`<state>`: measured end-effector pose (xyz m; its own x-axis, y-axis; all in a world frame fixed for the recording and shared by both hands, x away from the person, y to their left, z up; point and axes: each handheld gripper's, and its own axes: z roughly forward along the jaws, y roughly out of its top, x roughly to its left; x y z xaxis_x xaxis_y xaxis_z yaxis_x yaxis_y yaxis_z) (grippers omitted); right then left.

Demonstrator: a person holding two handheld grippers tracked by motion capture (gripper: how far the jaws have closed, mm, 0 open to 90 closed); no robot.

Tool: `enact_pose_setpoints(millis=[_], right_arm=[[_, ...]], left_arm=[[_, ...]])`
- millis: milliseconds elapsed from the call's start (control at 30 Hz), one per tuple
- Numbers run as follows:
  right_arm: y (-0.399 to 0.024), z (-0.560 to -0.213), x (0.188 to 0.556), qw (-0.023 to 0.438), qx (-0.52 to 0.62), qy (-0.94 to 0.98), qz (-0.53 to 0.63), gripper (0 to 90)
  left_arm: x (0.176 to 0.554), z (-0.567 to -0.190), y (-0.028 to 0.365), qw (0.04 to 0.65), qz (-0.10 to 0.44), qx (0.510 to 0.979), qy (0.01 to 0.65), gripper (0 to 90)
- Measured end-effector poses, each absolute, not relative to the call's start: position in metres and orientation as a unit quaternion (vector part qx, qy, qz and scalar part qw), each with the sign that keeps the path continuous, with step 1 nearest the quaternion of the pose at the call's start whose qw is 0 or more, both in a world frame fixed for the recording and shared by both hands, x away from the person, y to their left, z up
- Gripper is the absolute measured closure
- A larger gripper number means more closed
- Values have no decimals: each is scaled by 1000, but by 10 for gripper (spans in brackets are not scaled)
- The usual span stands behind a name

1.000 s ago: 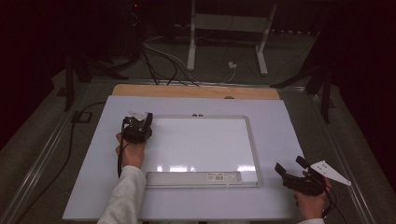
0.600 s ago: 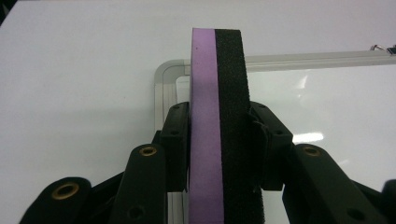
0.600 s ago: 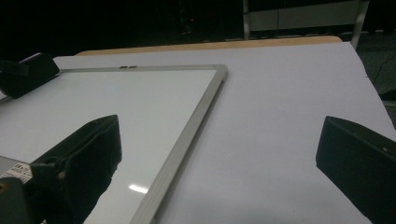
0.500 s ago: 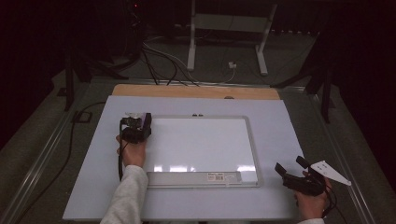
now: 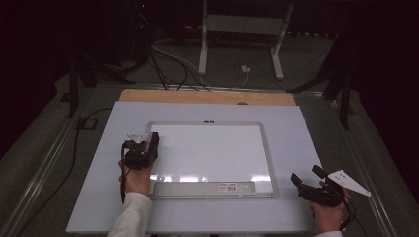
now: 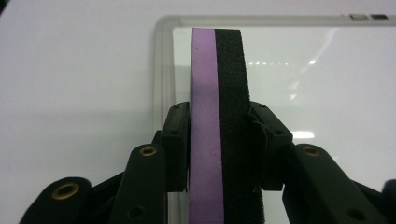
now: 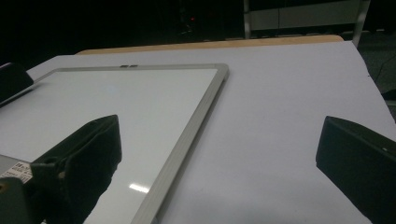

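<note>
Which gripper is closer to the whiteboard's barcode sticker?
Left. The left gripper, shut on the eraser, is at the whiteboard's left edge, somewhat nearer the sticker. The right gripper sits off the board, open, past its right corner.

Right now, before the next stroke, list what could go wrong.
The eraser sits at the whiteboard left frame edge, so it may catch on the frame. The left gripper clamps only its lower end, so pressing hard could tilt it. The right gripper is open beside the board, which might slide.
</note>
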<state>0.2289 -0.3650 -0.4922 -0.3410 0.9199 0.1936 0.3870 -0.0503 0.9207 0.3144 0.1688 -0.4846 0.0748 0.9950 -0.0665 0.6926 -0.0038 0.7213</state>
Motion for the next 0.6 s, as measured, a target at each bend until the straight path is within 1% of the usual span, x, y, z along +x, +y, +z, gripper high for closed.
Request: enact_pose_setpoints(millis=[233,433,600], right_arm=[[-365,-492,229,260,513,638,513,8],[-365,-491,228,260,513,637,514,8],[-366,-491,228,259,514,636,514,8]], left_arm=[[283,-490,168,310,250,655,642,640],[266,-491,172,312,246,650,648,640],[254,-492,167,310,251,651,646,639]])
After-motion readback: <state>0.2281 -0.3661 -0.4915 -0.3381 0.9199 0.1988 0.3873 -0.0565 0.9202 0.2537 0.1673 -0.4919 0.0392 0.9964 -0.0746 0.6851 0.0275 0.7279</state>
